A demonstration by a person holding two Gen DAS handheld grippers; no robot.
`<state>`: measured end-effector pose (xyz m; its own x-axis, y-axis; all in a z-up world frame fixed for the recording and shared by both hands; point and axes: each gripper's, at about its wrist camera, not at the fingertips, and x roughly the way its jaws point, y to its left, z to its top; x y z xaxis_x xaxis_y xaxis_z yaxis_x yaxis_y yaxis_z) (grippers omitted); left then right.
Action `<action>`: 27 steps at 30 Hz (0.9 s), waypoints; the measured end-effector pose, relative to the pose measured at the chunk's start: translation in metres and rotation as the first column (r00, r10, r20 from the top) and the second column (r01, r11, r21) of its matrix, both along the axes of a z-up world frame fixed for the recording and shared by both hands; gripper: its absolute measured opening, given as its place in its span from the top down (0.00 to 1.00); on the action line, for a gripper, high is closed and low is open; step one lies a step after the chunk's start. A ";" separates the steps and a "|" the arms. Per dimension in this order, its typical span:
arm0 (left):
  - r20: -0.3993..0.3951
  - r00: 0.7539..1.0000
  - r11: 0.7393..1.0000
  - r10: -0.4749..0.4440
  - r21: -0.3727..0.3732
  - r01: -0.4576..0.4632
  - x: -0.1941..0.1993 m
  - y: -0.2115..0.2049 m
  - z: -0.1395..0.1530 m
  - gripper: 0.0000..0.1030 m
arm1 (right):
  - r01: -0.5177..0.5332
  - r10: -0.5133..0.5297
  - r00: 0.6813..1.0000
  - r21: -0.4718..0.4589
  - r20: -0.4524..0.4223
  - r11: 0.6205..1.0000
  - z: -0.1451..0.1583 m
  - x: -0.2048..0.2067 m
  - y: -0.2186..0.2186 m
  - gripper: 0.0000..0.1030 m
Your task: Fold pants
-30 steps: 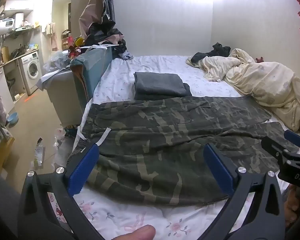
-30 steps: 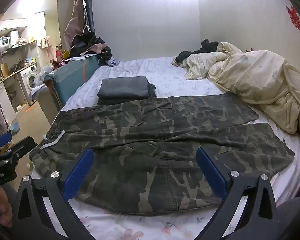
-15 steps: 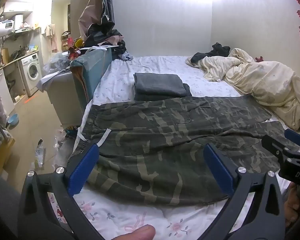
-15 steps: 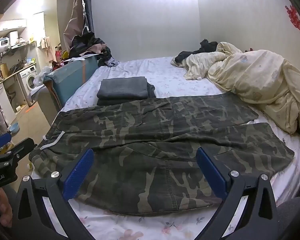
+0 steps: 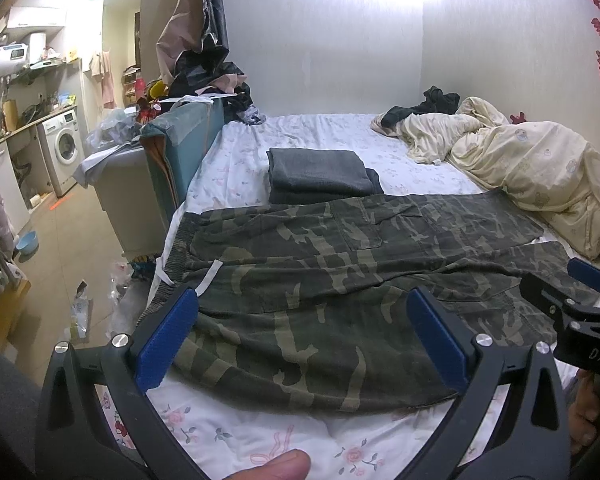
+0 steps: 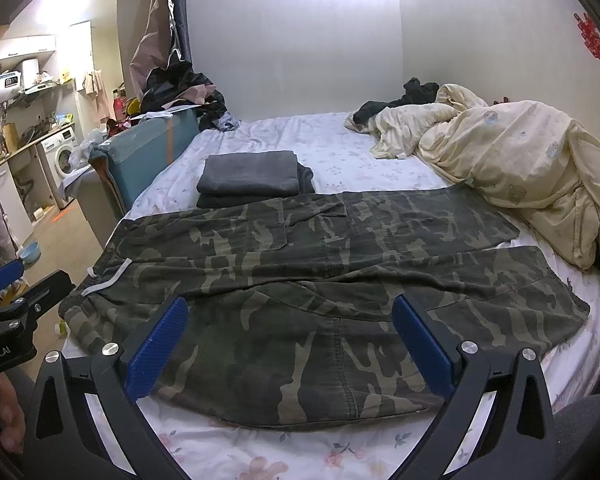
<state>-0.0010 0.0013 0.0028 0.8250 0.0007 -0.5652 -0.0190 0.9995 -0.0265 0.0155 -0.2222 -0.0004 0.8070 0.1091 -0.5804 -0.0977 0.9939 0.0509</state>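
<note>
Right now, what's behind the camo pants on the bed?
Behind the camo pants sits a folded gray stack on the flowered bed sheet. What lies beneath that stack is hidden.

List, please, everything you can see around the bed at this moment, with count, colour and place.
camouflage pants: one, green-brown, spread flat across the near part of the bed, waistband toward the left edge
folded clothes: one stack, dark grey, on the bed just behind the pants
bedsheet: one, white with pink flowers, covering the bed
duvet: one, cream, bunched at the right side of the bed
dark garment: one, black, at the far end by the duvet
washing machine: one, white, far left under the counter
bowl: one, light blue, on the floor at left
left claw: open, blue pads, above the pants' near edge
right claw: open, blue pads, above the pants' near edge
</note>
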 end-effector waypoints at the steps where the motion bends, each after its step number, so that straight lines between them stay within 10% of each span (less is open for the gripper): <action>1: 0.001 1.000 1.000 0.001 0.001 -0.001 0.000 0.000 0.000 0.00 | 0.000 0.000 1.000 0.000 0.000 1.000 0.000 0.000 0.000 0.00; 27: 0.007 1.000 1.000 0.000 0.005 0.000 0.000 0.000 0.003 0.00 | -0.001 0.001 1.000 0.001 -0.001 1.000 0.000 0.000 0.000 0.00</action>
<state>-0.0011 0.0009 0.0053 0.8288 0.0036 -0.5595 -0.0189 0.9996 -0.0216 0.0155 -0.2223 -0.0005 0.8066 0.1106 -0.5807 -0.0986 0.9937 0.0523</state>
